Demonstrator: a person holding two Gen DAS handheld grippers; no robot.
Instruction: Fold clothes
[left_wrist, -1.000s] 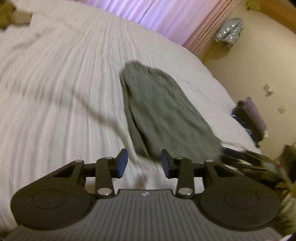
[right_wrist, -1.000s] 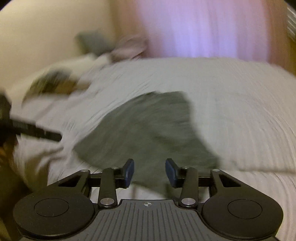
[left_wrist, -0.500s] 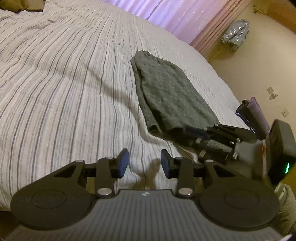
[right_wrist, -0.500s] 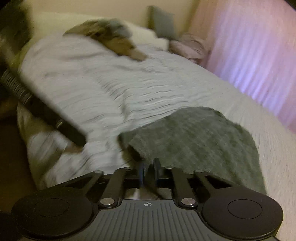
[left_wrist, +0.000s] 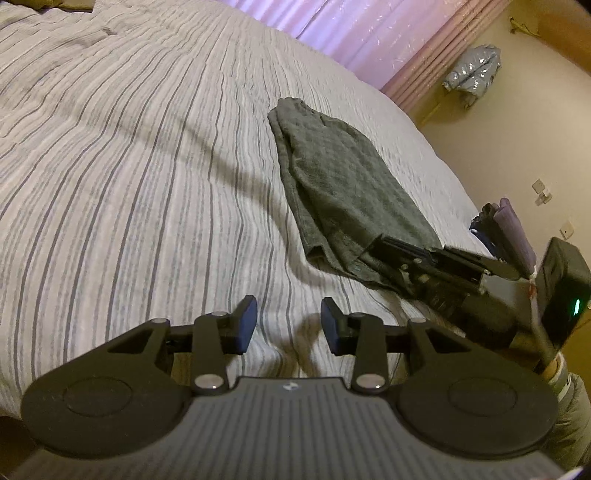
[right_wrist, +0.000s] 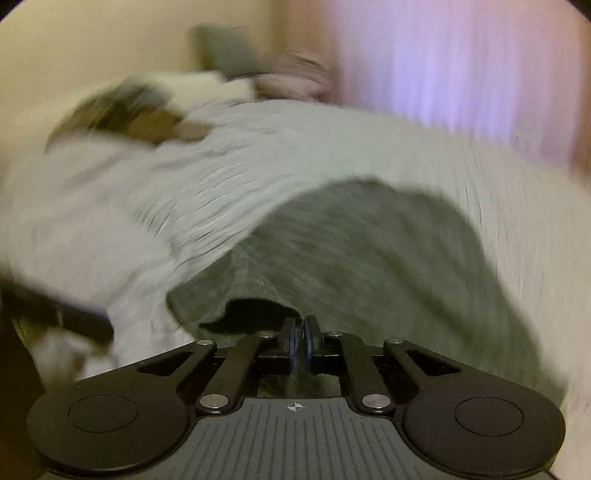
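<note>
Lying on the striped bed (left_wrist: 122, 177), the grey garment (left_wrist: 343, 192) runs lengthwise away from the near edge, its far end toward the pink curtain (left_wrist: 362, 33). Right tongs (right_wrist: 303, 334) are clenched on its near hem, lifting it slightly. Left tongs (left_wrist: 288, 325) hover spread and empty over bare bedding, left of that same end, so the right hand is nearer; a lengthwise fold would likely carry this hem toward the far end.

Home bedroom: striped bed (left_wrist: 129, 155), pink curtains (left_wrist: 369, 33), pillows (right_wrist: 295, 77) against the wall.
</note>
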